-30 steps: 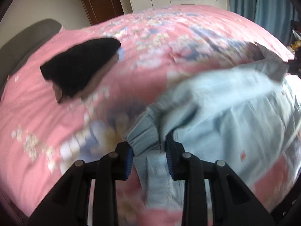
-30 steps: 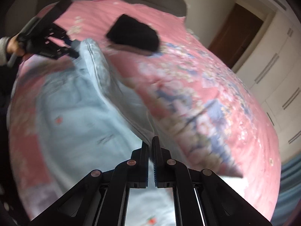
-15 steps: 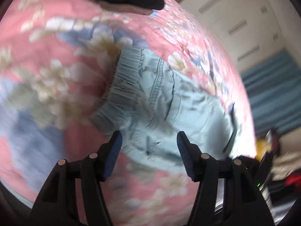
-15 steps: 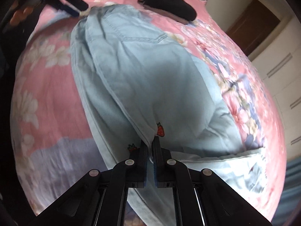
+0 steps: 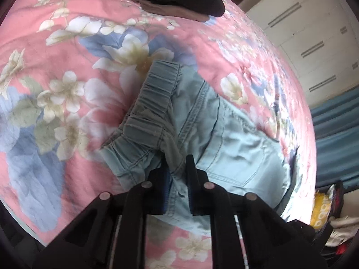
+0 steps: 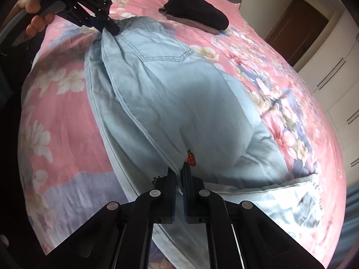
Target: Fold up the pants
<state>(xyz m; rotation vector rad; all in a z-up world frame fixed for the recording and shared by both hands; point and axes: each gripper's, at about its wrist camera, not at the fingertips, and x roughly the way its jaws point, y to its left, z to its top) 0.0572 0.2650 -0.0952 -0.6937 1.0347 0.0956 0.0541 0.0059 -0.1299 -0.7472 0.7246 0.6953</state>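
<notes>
At the left end of the garment, near the bed's near-left corner, the left gripper (image 6: 105, 25) pinches a bunched fold of the light-blue denim pants (image 6: 170, 94) just below the elastic waistband (image 5: 152, 103), its fingers narrowed on the cloth. The pants lie lengthwise on the floral pink bedspread (image 6: 56, 112), one leg apparently doubled over the other, back pocket (image 6: 161, 49) uppermost. Further right, the right gripper (image 6: 178, 173) is closed on the long folded edge beside a strawberry patch (image 6: 190, 158), pinching the seam.

To do this step well, judged from the lie of the cloth: keep both pinches at equal tension and height, so the edge stays straight while the legs are aligned, and smooth the slack near the hems at the right before folding crosswise.

A folded black garment (image 6: 197, 14) rests near the bed's far edge. Beyond the right edge stand a brown door (image 6: 298, 29), white wardrobes (image 6: 336, 67) and blue curtains (image 5: 334, 139).
</notes>
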